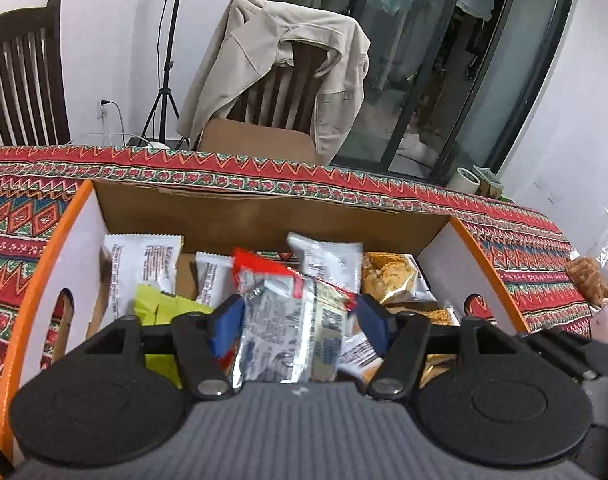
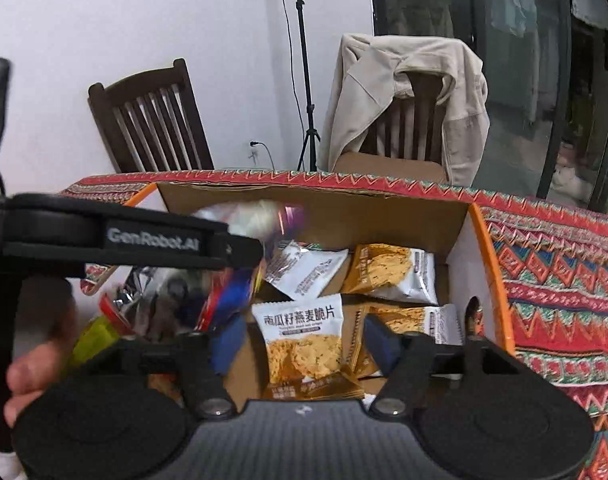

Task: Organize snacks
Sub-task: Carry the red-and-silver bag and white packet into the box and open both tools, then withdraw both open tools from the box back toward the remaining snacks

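Jaws on the left gripper (image 1: 299, 316) stand apart, with a silver snack packet (image 1: 281, 336) between the blue pads (image 1: 225, 322). From this view it is hard to tell if the pads press on it. Jaws on the right gripper (image 2: 304, 340) also stand apart, and nothing is held between them; an orange and white oat crisp packet (image 2: 301, 340) lies below the gap.

Both grippers hang over a cardboard box (image 1: 263, 216) with orange edges. Inside it lie many snacks: white packets (image 1: 141, 264), a yellow-green packet (image 1: 163, 308), a red-topped packet (image 1: 263, 268) and more orange crisp packets (image 2: 392, 272). In the right wrist view the left gripper shows as a black bar at the left, with a blurred packet by it and part of a hand (image 2: 27, 372) low at the edge.

The box sits on a surface with a red patterned cloth (image 1: 504, 240). Behind it stand two dark wooden chairs (image 2: 151, 120), and one has a beige jacket (image 1: 279, 60) over its back. A black tripod (image 1: 165, 80) stands by the white wall.
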Action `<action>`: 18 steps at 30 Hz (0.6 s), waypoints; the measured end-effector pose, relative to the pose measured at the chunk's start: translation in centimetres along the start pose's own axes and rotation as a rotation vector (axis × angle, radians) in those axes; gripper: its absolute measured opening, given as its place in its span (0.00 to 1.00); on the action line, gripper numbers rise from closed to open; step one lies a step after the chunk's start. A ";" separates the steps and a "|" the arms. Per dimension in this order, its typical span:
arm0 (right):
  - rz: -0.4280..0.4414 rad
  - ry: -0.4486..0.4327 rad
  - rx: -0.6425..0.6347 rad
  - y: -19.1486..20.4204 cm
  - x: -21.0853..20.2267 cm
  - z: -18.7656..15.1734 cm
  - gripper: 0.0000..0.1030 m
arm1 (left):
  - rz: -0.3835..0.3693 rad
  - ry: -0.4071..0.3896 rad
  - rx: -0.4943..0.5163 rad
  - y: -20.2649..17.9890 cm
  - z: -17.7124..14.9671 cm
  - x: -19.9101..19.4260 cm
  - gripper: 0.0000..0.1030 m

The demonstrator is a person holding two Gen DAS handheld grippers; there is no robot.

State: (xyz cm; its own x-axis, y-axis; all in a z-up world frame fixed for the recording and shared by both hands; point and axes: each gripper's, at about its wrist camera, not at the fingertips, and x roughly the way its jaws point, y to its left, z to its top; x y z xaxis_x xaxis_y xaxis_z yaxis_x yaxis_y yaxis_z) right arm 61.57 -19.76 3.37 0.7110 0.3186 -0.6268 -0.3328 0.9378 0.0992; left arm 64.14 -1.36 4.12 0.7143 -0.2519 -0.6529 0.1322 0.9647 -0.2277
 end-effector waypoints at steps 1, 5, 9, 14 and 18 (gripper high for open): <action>0.001 -0.004 -0.003 -0.1 -0.4 0.0 0.71 | -0.002 -0.001 0.000 0.0 0.0 -0.4 0.67; -0.018 -0.058 -0.003 -1.2 -3.2 0.6 0.72 | -0.011 -0.045 0.021 -0.1 0.6 -3.4 0.71; -0.037 -0.116 -0.004 -2.5 -7.3 1.4 0.72 | -0.025 -0.113 0.051 -0.7 1.1 -8.2 0.74; -0.056 -0.185 -0.020 -3.1 -13.7 0.8 0.73 | -0.048 -0.190 0.108 -2.0 -0.8 -16.0 0.79; -0.046 -0.232 -0.042 -2.7 -19.1 -1.2 0.74 | -0.086 -0.266 0.145 -2.5 -4.7 -21.7 0.84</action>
State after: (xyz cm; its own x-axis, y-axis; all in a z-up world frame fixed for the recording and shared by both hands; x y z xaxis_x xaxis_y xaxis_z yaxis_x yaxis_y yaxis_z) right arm 48.12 -28.54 14.15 0.8476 0.3032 -0.4355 -0.3186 0.9471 0.0394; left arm 45.05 1.32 15.48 0.8485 -0.3223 -0.4197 0.2824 0.9465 -0.1560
